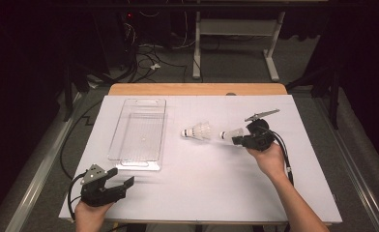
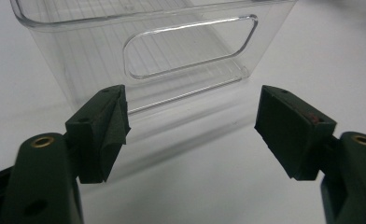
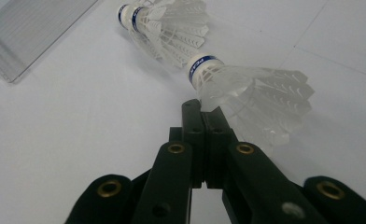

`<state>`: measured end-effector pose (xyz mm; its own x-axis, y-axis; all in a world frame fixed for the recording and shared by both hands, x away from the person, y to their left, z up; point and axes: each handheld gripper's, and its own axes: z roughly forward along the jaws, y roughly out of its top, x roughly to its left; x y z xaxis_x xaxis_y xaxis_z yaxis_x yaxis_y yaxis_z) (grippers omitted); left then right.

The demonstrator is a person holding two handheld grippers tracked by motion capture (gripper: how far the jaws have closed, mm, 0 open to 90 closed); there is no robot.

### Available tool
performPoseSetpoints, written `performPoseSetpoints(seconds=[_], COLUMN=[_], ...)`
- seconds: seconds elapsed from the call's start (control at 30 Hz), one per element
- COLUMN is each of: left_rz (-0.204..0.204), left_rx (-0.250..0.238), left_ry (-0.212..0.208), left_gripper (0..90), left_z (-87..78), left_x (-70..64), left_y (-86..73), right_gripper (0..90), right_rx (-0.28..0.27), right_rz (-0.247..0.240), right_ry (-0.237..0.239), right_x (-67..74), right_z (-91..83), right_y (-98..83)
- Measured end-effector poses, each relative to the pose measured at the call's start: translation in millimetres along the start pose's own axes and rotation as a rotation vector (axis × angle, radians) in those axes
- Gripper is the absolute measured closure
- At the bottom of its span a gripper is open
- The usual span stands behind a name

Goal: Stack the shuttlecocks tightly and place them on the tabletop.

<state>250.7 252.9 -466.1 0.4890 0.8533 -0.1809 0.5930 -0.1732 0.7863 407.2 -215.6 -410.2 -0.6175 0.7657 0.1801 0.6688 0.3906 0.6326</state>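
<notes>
Where blue cork bands show, lettering unreadable | right claw [image 3: 208, 109] pinching shuttlecock [image 3: 251, 95] skirt | left claw [image 2: 190, 128] wide, empty

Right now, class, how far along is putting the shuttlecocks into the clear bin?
Done: nothing; the clear bin is empty. In hand: the right gripper pinches one shuttlecock by its feather skirt. Left: the second shuttlecock lies on the table; the left gripper waits open near the bin.

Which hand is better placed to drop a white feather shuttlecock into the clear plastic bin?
Right: the right gripper is shut on a white feather shuttlecock; the left gripper is open, empty.
</notes>
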Motion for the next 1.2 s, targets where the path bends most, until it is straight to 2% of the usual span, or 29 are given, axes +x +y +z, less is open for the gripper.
performPoseSetpoints(seconds=[0.6, 1.2], left_rz=[0.001, 0.001], left_rx=[0.004, 0.002], left_ry=[0.001, -0.001], left_gripper=[26.9, 26.9], left_z=[0.5, 0.2], left_x=[0.2, 0.9], left_y=[0.0, -0.1], right_gripper=[90.0, 90.0], right_rx=[0.023, 0.049], right_rz=[-0.007, -0.029], right_ry=[-0.010, 0.002], right_x=[2.0, 9.6], right_z=[11.8, 29.9], right_y=[18.1, 38.6])
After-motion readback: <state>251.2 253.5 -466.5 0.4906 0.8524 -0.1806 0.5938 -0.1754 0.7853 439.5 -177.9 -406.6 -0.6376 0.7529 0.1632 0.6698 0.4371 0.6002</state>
